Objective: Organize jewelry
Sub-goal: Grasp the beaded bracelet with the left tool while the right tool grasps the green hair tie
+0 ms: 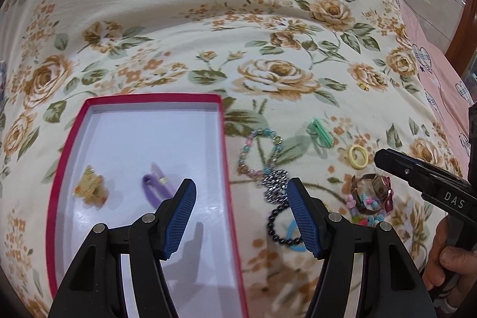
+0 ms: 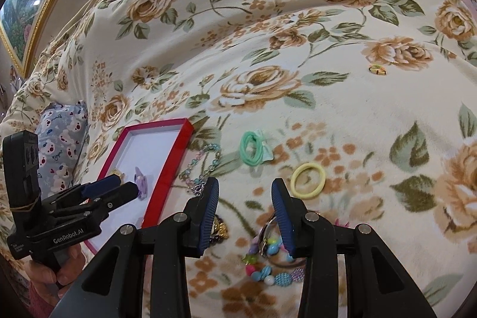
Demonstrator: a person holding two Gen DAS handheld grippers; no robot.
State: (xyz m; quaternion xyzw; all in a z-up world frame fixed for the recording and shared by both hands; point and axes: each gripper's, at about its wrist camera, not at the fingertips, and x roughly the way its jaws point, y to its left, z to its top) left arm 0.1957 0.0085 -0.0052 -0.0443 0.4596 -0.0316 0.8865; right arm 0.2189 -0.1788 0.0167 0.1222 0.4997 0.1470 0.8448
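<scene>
A person working two handheld claws sorted jewelry on a bed covered by a cream floral blanket. The left claw hung with its ribbed blue pads apart and nothing between them, straddling the right wall of a red-rimmed, white-lined box. Inside the box lay an amber hair claw clip and a purple hair clip.

The right claw also stood with its pads apart and empty, poised over a heap of loose pieces: a multicolored beaded bracelet with a metal bangle looped through it. Nearby on the blanket lay a pastel beaded bracelet, a silver chain, a black bead bracelet, a green hair tie, a yellow hair tie, and, well apart, a small yellow clip.

Everything looked light. The beaded strands and chain would likely prove limp and slippery, sagging from any single pinch, so a hold across a bunched section of beads seemed safest. The bangle, rigid and smooth, would probably be best taken across its rim, though tangled neighbors might lift with it. The elastic ties appeared soft and grippy, easy to nip anywhere on the loop. The plush blanket gave beneath the pieces, so pads pressing low might catch fabric.
</scene>
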